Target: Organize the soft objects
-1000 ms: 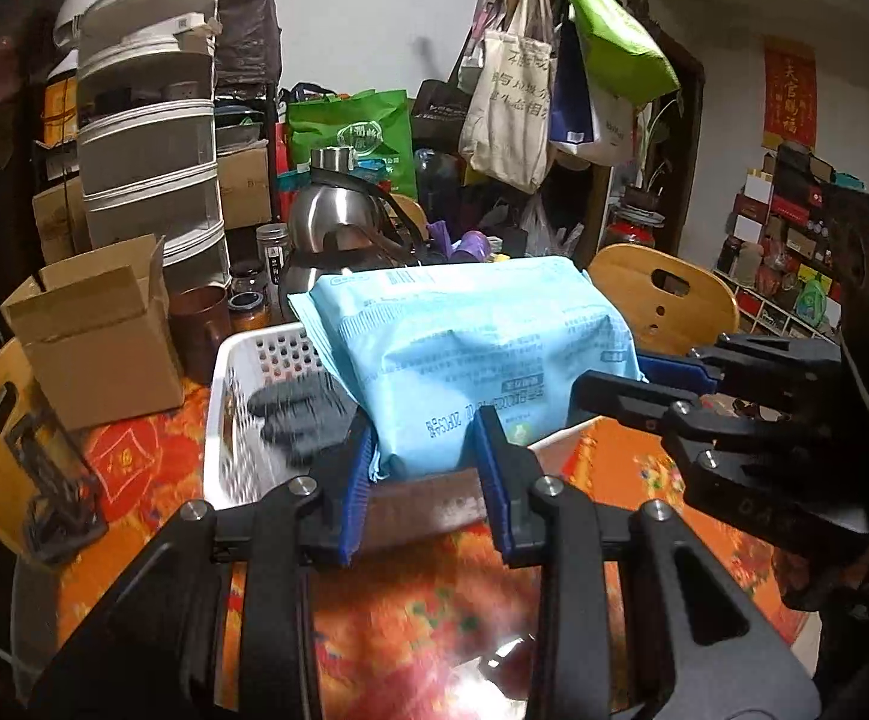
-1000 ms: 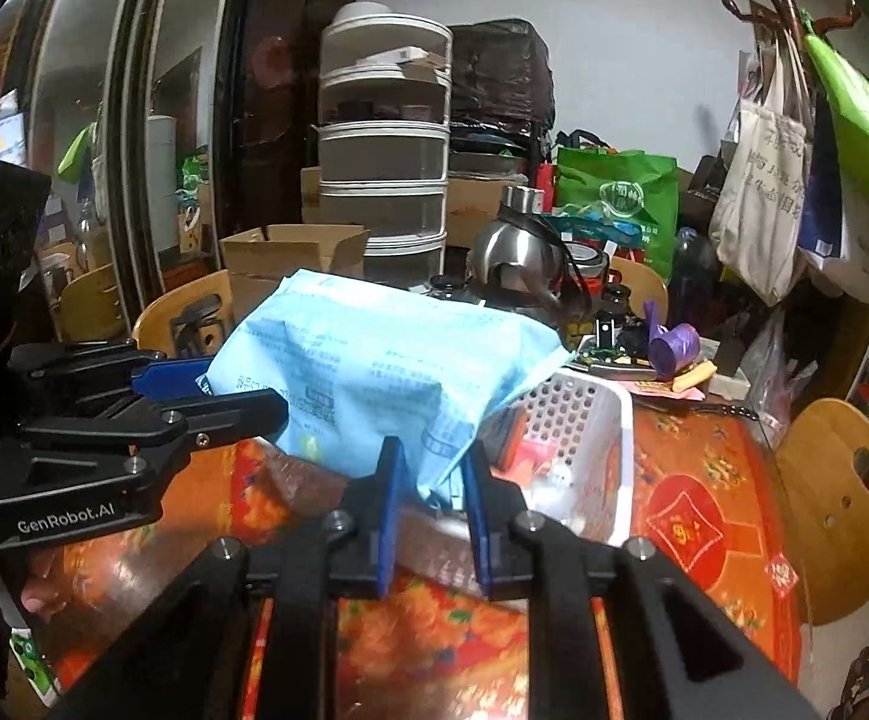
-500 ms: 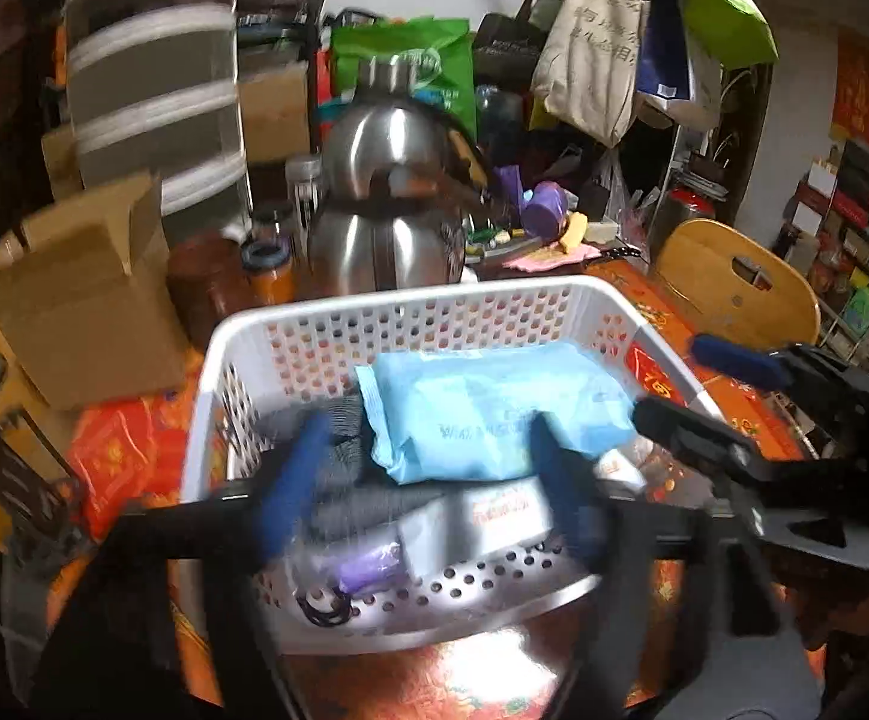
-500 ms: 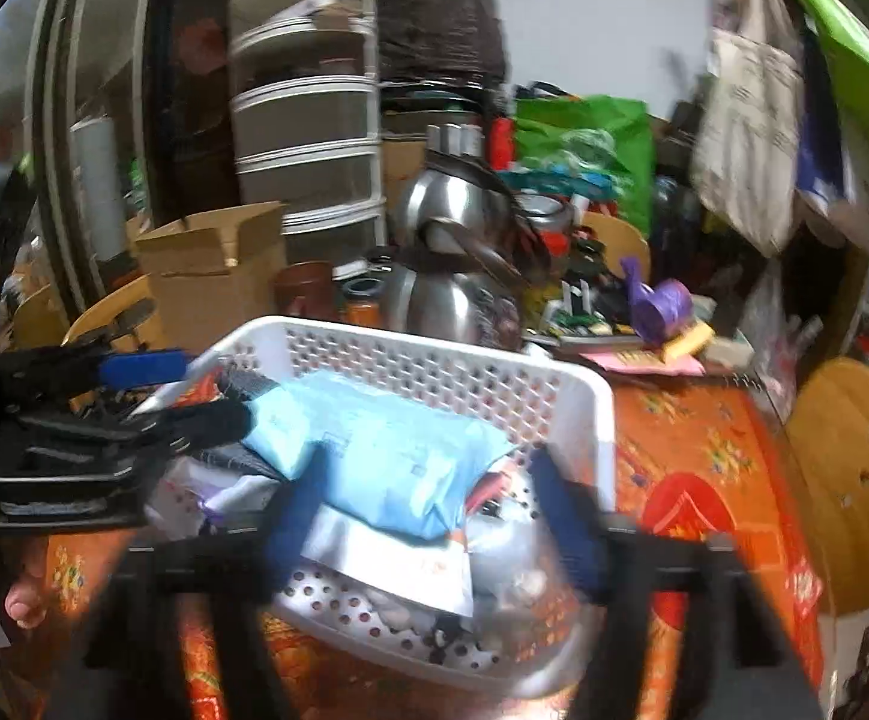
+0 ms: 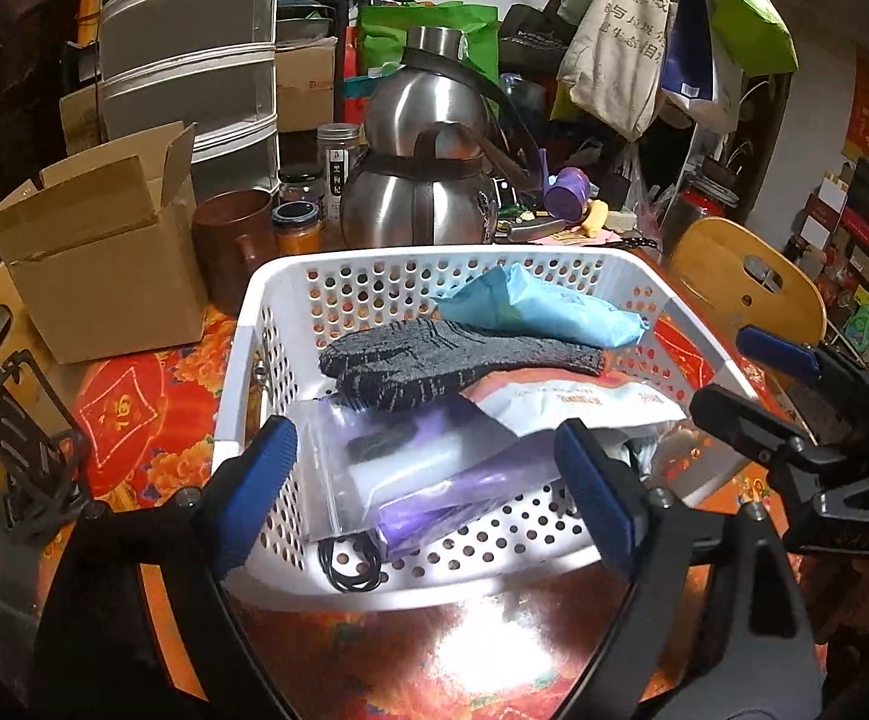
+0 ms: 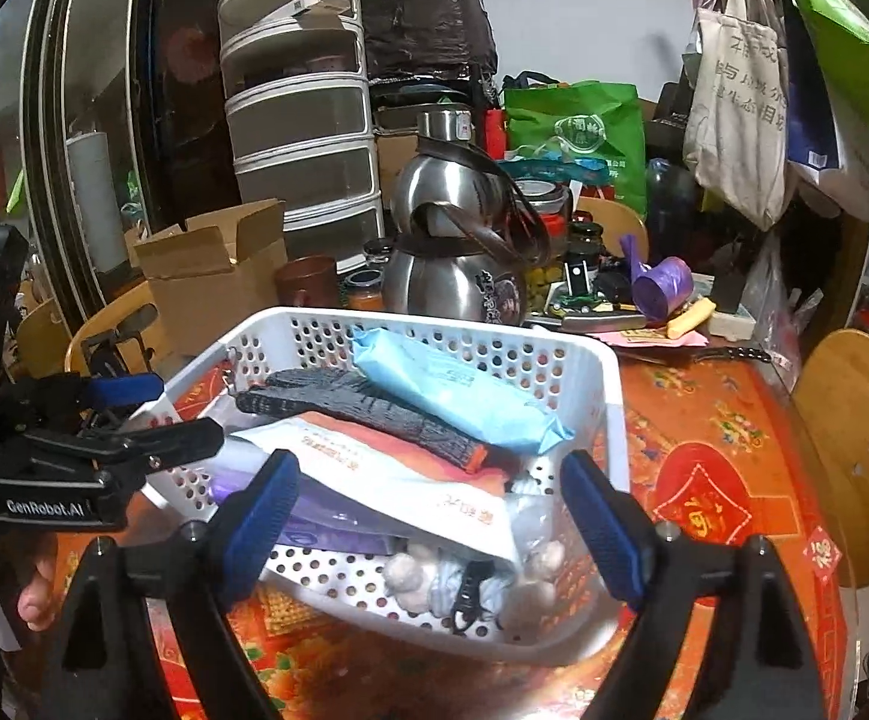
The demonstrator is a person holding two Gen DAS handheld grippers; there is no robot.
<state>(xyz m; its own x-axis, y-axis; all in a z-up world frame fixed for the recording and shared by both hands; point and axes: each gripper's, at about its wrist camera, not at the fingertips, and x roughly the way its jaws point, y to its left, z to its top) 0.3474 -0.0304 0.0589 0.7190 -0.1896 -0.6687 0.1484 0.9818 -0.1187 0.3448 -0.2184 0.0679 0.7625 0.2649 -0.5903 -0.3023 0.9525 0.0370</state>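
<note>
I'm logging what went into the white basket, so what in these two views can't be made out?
- Basket floor, both views: covered by the piled packs.
- Purple item, left wrist view: behind a cloudy zip bag; kind unclear.
- White pouch print, right wrist view: too small to read.
- Blue pack: its near side lies under the dark glove.
- Small black clip: partly buried among white puffs.

Indoor light is dim and warm; overhead light throws a white glare patch on the glossy desk in the left wrist view. Both fisheye views bend strongly, corners black, centres sharp, left edges deeply shadowed
</note>
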